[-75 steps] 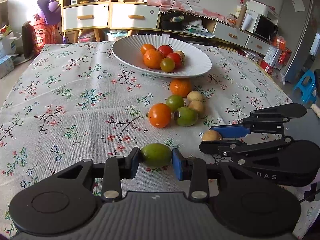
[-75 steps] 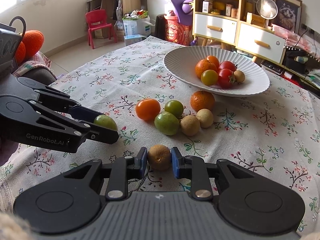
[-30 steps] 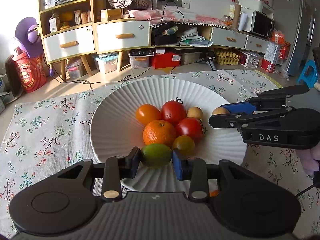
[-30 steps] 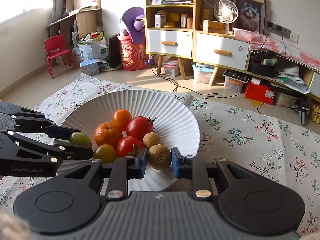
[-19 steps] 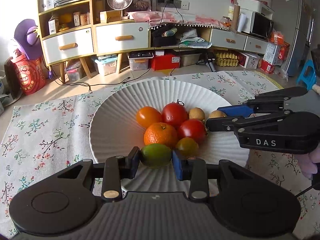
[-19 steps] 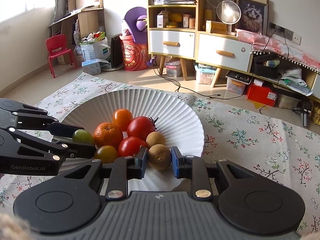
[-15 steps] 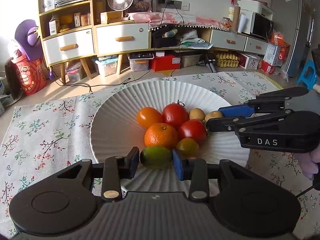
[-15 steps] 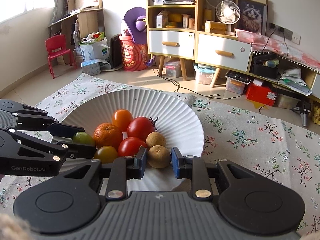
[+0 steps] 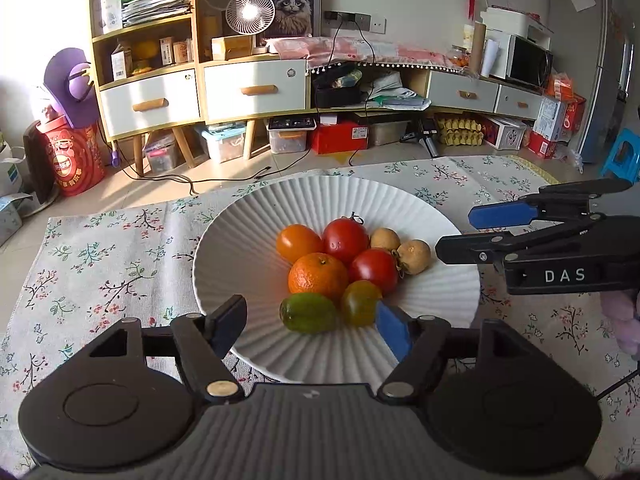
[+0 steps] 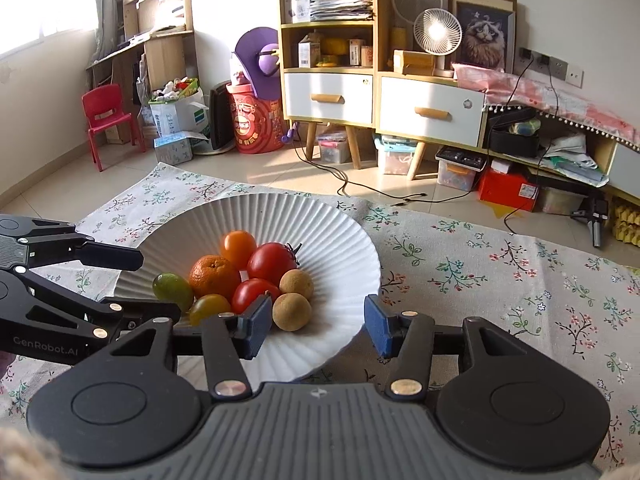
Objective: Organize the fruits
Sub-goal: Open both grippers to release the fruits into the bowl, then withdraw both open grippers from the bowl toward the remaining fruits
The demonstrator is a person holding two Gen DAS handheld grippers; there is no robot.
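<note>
A white ribbed plate [image 9: 248, 248] [image 10: 340, 240] on the floral cloth holds several fruits. The green fruit [image 9: 308, 313] [image 10: 173, 291] lies at the near edge of the pile, between the fingers of my open left gripper [image 9: 310, 328] and free of them. The brown fruit [image 10: 291, 311] [image 9: 414, 256] lies beside a second brown one [image 10: 296, 284], just inside my open right gripper [image 10: 312, 326]. An orange mandarin [image 9: 318, 277], red tomatoes [image 9: 345, 235] and a yellow-green tomato [image 9: 361, 303] fill the pile. Each gripper shows in the other's view: right [image 9: 472, 232], left [image 10: 140, 284].
The floral tablecloth [image 9: 100, 248] spreads around the plate; its far edge lies just beyond the plate. Behind stand cabinets [image 9: 240, 88], a small fan [image 10: 437, 32], a red chair [image 10: 108, 116] and floor clutter. The loose fruits on the cloth are out of view.
Both grippers have opened wide over the plate. The green fruit and the brown fruit have dropped from the fingers and now rest in the plate by the pile.
</note>
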